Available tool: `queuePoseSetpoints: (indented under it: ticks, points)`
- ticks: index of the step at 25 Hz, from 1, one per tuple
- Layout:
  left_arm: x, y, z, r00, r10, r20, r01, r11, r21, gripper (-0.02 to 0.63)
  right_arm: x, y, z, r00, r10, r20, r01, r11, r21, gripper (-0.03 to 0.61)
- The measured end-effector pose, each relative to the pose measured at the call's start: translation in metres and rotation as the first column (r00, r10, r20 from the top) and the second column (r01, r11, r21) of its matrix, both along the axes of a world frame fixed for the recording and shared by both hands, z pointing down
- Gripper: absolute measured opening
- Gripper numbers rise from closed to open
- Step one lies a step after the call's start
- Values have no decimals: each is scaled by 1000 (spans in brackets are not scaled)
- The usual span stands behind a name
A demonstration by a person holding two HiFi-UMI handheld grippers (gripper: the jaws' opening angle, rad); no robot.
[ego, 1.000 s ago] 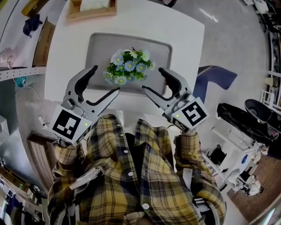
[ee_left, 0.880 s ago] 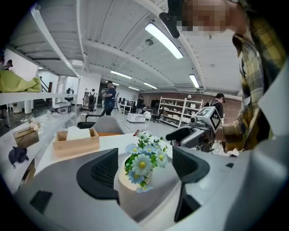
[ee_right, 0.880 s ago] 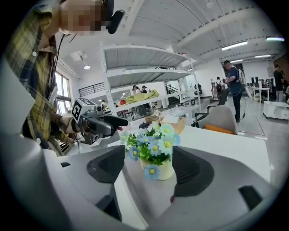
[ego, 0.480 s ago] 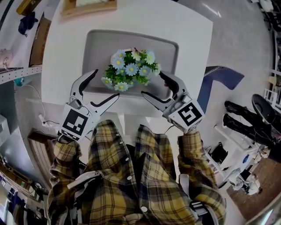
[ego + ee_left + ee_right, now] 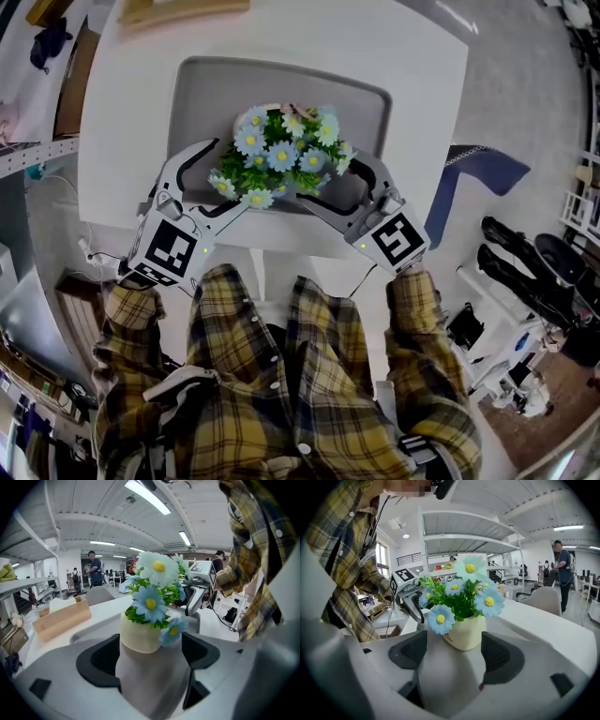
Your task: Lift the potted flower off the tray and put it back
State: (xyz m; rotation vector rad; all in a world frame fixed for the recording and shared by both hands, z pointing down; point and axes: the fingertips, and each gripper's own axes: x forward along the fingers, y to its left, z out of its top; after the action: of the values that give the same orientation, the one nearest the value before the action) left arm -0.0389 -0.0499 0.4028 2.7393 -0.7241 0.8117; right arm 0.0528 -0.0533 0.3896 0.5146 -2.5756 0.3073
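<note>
The potted flower stands on the grey tray on the tabletop. Left tongs gape wide at its 8 o'clock. Right tongs at 4 o'clock are opening, with the pot between their pads but not pressed.

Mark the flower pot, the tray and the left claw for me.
flower pot (image 5: 140,637): left gripper view, on its cream side wall.
tray (image 5: 202,98): head view, bare grey floor near its far-left corner.
left claw (image 5: 230,175): head view, midway between its two fingertips.
</note>
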Motion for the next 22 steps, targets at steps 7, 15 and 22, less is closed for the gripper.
queuePoseSetpoints:
  ticks: [7, 15, 22]
  points:
    - [11, -7, 7, 999, 29, 34, -30, 999, 30, 398, -5, -9, 1, 997, -80, 11, 79, 996, 34, 342]
    - [14, -19, 14, 998, 53, 45, -56, 997, 53, 398, -13, -25, 7, 993, -111, 25, 110, 993, 45, 353]
    - [19, -32, 20, 997, 61, 45, -64, 996, 63, 399, -22, -38, 14, 990, -135, 36, 133, 990, 44, 360]
